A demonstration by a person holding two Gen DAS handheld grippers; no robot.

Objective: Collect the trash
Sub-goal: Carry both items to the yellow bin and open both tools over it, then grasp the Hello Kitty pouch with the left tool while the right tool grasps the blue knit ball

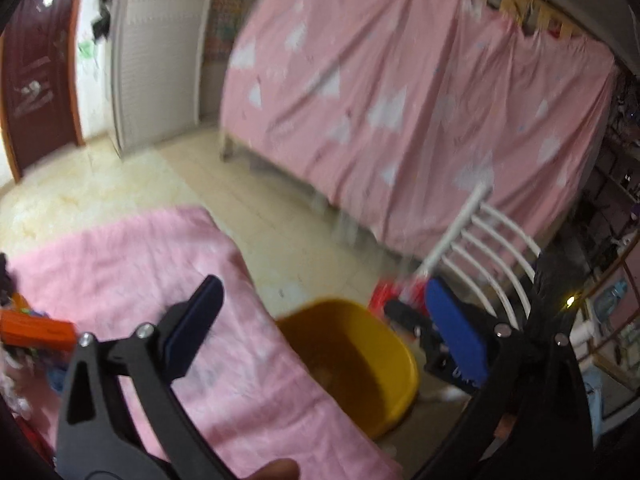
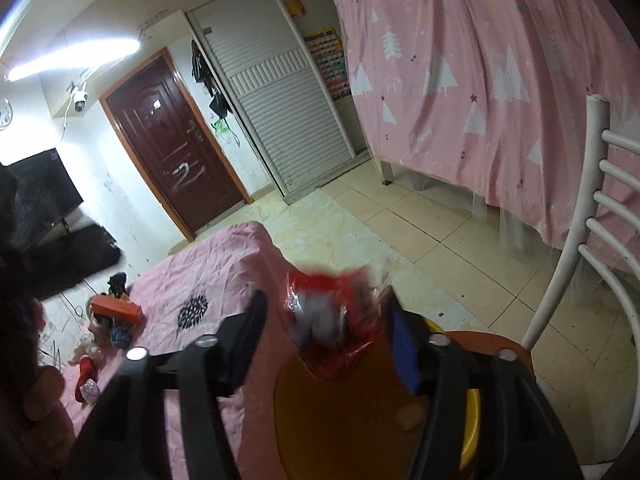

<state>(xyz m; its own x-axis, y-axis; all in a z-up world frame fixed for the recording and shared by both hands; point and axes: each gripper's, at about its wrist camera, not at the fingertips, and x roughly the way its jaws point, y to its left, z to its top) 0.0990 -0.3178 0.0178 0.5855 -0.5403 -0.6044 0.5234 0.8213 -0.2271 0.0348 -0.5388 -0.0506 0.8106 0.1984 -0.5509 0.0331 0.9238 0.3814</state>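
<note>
A yellow bin point(image 1: 360, 356) stands on the floor beside the pink-covered table point(image 1: 152, 264); it also shows below my right gripper point(image 2: 472, 432). My right gripper point(image 2: 326, 320) is open, and a red and white crinkly wrapper point(image 2: 332, 316) sits blurred between its fingers, right above the bin; it touches neither pad clearly. The wrapper and right gripper show in the left wrist view point(image 1: 408, 292) beyond the bin. My left gripper point(image 1: 320, 308) is open and empty above the table's edge and the bin.
An orange box point(image 2: 118, 310) and several small items lie at the table's far left point(image 1: 36, 332). A white chair point(image 2: 592, 240) stands right of the bin. A bed draped in pink cloth point(image 2: 500, 80) fills the right; tiled floor point(image 2: 400, 232) lies between.
</note>
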